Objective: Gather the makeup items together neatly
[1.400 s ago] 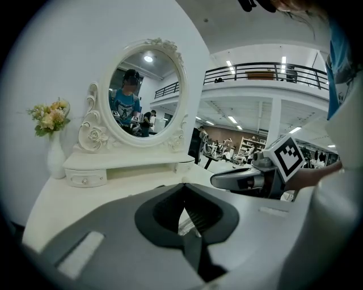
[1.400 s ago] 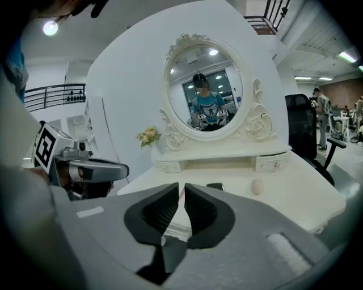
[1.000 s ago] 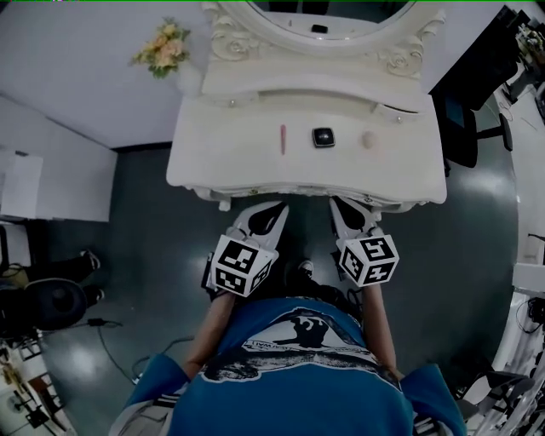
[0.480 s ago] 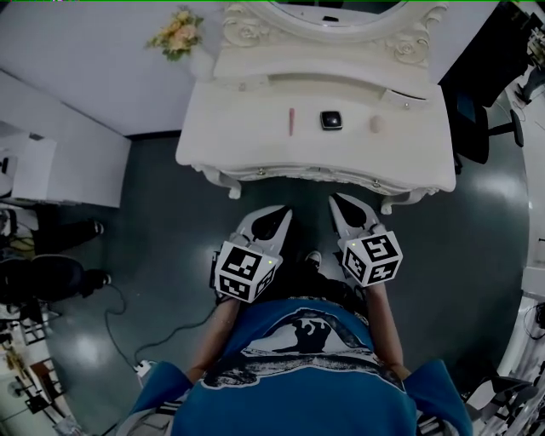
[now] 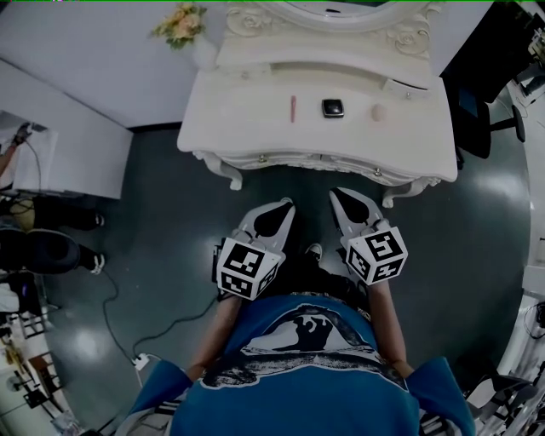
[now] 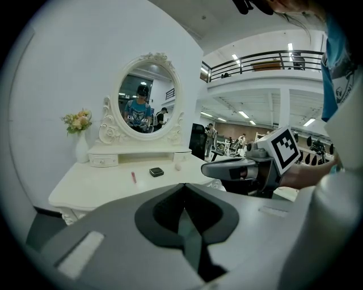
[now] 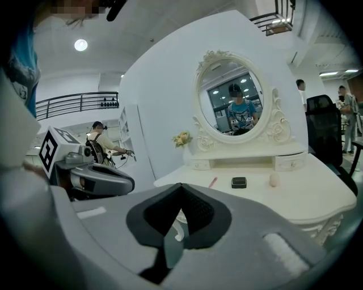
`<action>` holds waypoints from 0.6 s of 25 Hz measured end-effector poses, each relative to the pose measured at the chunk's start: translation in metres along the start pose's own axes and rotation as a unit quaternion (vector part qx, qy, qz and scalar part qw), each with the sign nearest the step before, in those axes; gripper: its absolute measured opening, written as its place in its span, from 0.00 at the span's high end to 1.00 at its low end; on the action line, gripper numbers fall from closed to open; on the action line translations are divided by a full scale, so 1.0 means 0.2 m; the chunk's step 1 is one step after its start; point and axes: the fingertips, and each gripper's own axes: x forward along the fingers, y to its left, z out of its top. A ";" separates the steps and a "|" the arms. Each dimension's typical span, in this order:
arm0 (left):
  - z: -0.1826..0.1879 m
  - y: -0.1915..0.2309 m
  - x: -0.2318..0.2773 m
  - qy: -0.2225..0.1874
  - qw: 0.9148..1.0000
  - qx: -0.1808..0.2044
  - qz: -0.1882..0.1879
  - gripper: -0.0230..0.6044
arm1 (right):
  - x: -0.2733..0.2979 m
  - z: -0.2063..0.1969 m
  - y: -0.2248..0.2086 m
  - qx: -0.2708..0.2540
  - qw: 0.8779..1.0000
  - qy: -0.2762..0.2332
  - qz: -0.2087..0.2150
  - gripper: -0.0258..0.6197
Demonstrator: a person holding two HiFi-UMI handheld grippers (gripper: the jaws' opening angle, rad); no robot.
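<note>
Three makeup items lay in a row across the middle of the tabletop [image 5: 247, 128], closer to its back edge than to its front edge. A thin pink stick [image 5: 292, 108], probably a lipstick, was leftmost, with its length running from front to back. A small black compact [image 5: 333, 108] sat in the middle, and a pale, egg-shaped sponge [image 5: 379, 111] was nearest the right edge. The three were near one another but apart, none touching.

The left gripper [image 5: 285, 204] and right gripper [image 5: 336, 194] were held side by side over the dark floor [image 5: 153, 221], short of the front edge and well apart from the items. Both pointed toward the table. In each gripper view the two jaws met at the tips with nothing between them, so both grippers were closed and empty.

Behind the items rose a low shelf with small drawers and an oval mirror [image 6: 146, 97]. A vase of flowers [image 5: 181, 21] stood near the back left corner.

As a judgement, the gathering had not begun. No item had been gripped or pushed toward another, and the row was spread out. What was left was to reach the tabletop, open a gripper, and bring the stick and sponge in beside the compact, or all three to one spot.
</note>
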 end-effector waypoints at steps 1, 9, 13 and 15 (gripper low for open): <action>0.00 -0.01 0.00 0.000 1.000 0.001 -0.001 0.93 | -0.01 -0.01 0.00 -0.002 1.000 0.002 0.001 0.96; -0.02 -0.09 0.01 0.004 1.000 0.010 -0.020 0.93 | -0.06 -0.01 0.02 -0.004 1.000 0.003 -0.001 0.96; -0.03 -0.12 0.02 0.005 1.000 0.016 -0.025 0.93 | -0.07 -0.02 0.02 -0.007 1.000 0.007 0.000 0.96; -0.03 -0.12 0.02 0.006 0.999 0.016 -0.026 0.93 | -0.07 -0.03 0.04 -0.008 1.000 0.010 0.002 0.96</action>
